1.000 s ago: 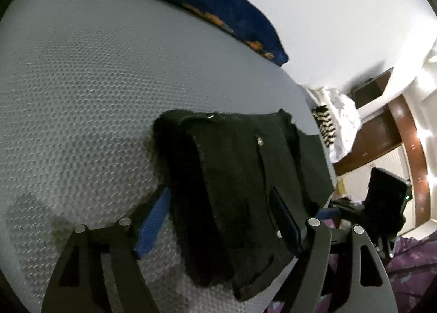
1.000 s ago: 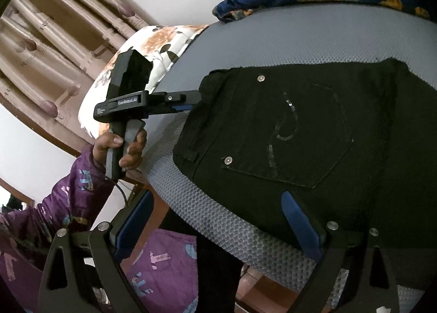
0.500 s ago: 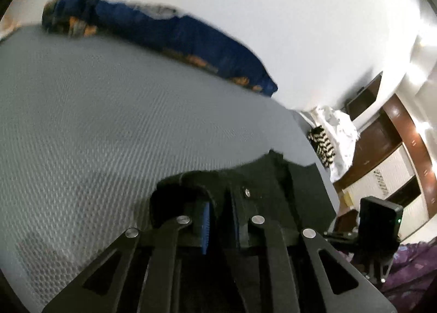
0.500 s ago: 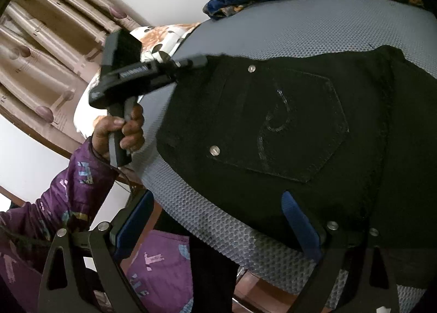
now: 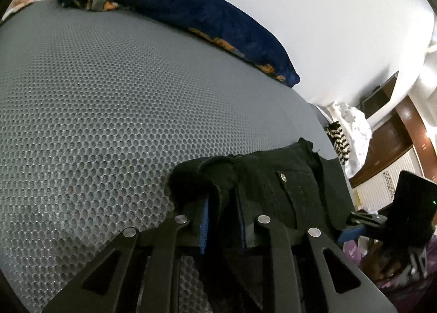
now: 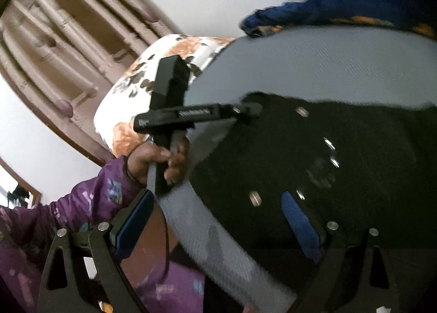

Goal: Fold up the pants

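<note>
Black pants (image 5: 273,182) lie at the near edge of a grey mesh mattress (image 5: 109,108), back pocket and rivets up. My left gripper (image 5: 222,220) pinches a bunched fold of the waistband between its blue pads; its jaws are opening slightly with the cloth still between them. In the right wrist view the same gripper (image 6: 245,111) bites the pants' (image 6: 341,163) far corner, held by a hand (image 6: 153,160). My right gripper (image 6: 215,220) stands open over the near edge of the pants, one pad above the cloth, the other off the mattress, gripping nothing.
A rolled blue and orange blanket (image 5: 191,12) lies along the far side of the mattress by a white wall. A floral pillow (image 6: 153,67) and curtains sit beyond the left end. A purple sleeve (image 6: 82,203) is low at the left. Wooden cabinets (image 5: 396,135) stand to the right.
My left gripper went from wide open over the pants to closed on a bunch of waistband cloth and drew it along the mattress. The right gripper stayed open and shifted sideways.
</note>
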`<state>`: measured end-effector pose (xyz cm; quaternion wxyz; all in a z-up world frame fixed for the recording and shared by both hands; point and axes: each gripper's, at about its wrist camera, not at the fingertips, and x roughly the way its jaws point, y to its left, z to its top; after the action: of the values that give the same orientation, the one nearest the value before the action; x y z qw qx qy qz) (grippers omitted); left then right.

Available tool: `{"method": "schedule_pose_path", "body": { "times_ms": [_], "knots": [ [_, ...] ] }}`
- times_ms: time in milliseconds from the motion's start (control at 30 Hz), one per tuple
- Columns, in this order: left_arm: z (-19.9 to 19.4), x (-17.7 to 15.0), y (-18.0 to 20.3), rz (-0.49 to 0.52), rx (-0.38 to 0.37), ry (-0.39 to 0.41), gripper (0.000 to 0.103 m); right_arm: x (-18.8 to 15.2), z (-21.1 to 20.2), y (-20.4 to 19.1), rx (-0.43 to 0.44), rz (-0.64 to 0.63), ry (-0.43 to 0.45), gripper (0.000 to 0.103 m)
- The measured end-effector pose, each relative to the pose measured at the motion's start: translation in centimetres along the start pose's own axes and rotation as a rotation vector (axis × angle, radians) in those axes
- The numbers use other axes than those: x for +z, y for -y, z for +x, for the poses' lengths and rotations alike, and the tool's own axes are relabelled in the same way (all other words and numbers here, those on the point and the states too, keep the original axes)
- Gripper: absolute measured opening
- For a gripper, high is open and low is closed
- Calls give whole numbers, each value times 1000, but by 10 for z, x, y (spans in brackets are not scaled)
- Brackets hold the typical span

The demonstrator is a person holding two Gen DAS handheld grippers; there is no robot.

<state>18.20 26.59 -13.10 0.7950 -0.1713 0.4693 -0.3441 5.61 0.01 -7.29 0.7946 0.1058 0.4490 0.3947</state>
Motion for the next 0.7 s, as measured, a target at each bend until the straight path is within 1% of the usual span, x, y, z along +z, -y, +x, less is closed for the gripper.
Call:
{"method": "schedule_pose_path", "body": {
  "times_ms": [33,67,100,133,167,200,233,267,300,333,367,433,467,500,533,567,600,633,667,700],
  "knots": [
    [0,0,0,-6,-1,0,22,3,14,-6,-14,-44,-28,85],
    [0,-1,-1,-24,-3,-1,24,6,31,-12,-46,-94,-80,76],
    [2,-1,0,-43,0,-1,30,5,52,-16,-100,-144,-150,52],
    [-1,-1,-3,-81,-15,-3,33,1,67,-17,-125,-170,-190,51],
    [-5,0,-6,-120,-28,-12,35,0,67,-21,-135,-186,-155,51],
    [-13,1,-8,-152,-16,-10,44,0,68,-23,-147,-190,-160,51],
    [-23,2,-9,-169,25,4,52,0,68,-25,-156,-192,-164,51],
    [-29,3,-9,-168,53,4,57,0,67,-25,-155,-189,-167,51],
    [-32,2,-8,-157,81,-20,67,0,66,-23,-145,-179,-162,52],
    [-31,1,-5,-135,106,-54,67,0,65,-22,-136,-170,-158,52],
    [-29,-2,-3,-114,110,-79,67,0,63,-22,-132,-165,-154,52],
    [-16,-9,7,-66,88,-153,71,-1,64,-23,-132,-164,-151,53],
    [-10,-11,13,-28,85,-172,75,-1,63,-24,-126,-164,-149,54],
    [-4,-12,23,38,79,-185,91,-1,63,-25,-124,-166,-146,56],
    [1,-13,29,76,71,-201,103,-2,65,-26,-124,-167,-145,57],
    [8,-14,36,109,82,-220,103,-2,65,-26,-119,-162,-143,57],
    [15,-13,45,161,134,-234,103,-3,66,-21,-109,-150,-141,57],
    [21,-14,51,195,163,-246,103,-3,65,-17,-92,-131,-136,57],
    [28,-14,58,224,167,-260,103,-3,63,-12,-63,-100,-127,58],
    [32,-13,62,226,131,-263,102,-2,61,-5,-27,-55,-114,58]
  ]
}}
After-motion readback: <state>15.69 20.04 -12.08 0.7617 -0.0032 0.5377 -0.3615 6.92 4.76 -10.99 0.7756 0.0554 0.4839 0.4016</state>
